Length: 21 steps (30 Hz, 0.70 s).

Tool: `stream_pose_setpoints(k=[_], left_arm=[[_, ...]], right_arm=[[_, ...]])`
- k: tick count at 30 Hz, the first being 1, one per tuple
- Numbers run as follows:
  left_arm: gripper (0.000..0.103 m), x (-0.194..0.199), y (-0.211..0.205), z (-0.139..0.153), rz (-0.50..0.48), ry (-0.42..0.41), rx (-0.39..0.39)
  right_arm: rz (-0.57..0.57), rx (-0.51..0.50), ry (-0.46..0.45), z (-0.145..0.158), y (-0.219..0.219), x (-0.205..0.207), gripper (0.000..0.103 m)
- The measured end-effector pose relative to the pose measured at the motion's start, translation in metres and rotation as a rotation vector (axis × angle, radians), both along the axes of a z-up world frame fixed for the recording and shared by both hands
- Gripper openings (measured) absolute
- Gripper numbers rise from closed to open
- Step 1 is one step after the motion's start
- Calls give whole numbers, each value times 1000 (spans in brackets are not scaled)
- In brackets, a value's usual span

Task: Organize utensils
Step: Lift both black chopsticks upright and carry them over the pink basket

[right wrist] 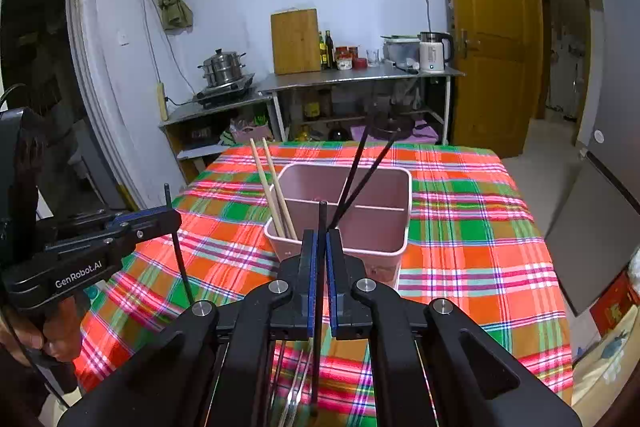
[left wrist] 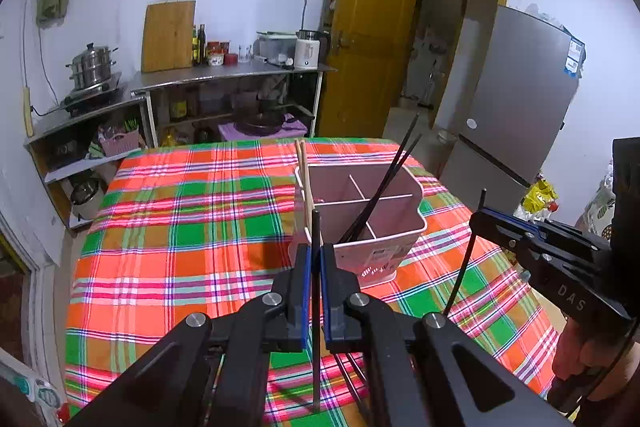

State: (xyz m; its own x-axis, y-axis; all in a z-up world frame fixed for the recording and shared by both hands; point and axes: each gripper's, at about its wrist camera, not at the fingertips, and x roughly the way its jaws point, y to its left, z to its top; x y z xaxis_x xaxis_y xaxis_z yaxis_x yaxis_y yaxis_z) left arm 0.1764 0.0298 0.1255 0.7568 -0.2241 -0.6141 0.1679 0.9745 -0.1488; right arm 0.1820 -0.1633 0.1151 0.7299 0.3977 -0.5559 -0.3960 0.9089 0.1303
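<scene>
In the left wrist view, we hold a thin black chopstick (left wrist: pixel 316 267) pinched upright in our left tongs (left wrist: pixel 316 255), its tip rising at frame centre. The pink plastic divided utensil holder (left wrist: pixel 380 251) stands just beyond and slightly right, on the desk with the red-green plaid cloth (left wrist: pixel 180 227); two pale wooden chopsticks (left wrist: pixel 305 183) lean in its left compartment, two black ones (left wrist: pixel 384 187) in the near right one. At right, our right tongs (right wrist: pixel 322 251) grip a second black chopstick (right wrist: pixel 321 267), also upright, with the holder straight ahead. Both sit about equally near. We judge the sticks need tipping forward over the near rim; the desk around the holder is open, and more utensils lie beneath the tongs.
</scene>
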Motion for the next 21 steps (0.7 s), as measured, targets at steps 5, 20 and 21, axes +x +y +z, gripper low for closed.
stream_pose_setpoints(k=[5, 20, 21], left_arm=[[4, -7, -1, 3, 2, -3, -3], [4, -33, -5, 12, -12, 3, 15], [4, -35, -6, 13, -14, 4, 17]], right_arm=[[1, -1, -17, 4, -1, -6, 4], [-6, -5, -28, 9, -10, -29, 4], [-7, -4, -30, 9, -11, -31, 4]])
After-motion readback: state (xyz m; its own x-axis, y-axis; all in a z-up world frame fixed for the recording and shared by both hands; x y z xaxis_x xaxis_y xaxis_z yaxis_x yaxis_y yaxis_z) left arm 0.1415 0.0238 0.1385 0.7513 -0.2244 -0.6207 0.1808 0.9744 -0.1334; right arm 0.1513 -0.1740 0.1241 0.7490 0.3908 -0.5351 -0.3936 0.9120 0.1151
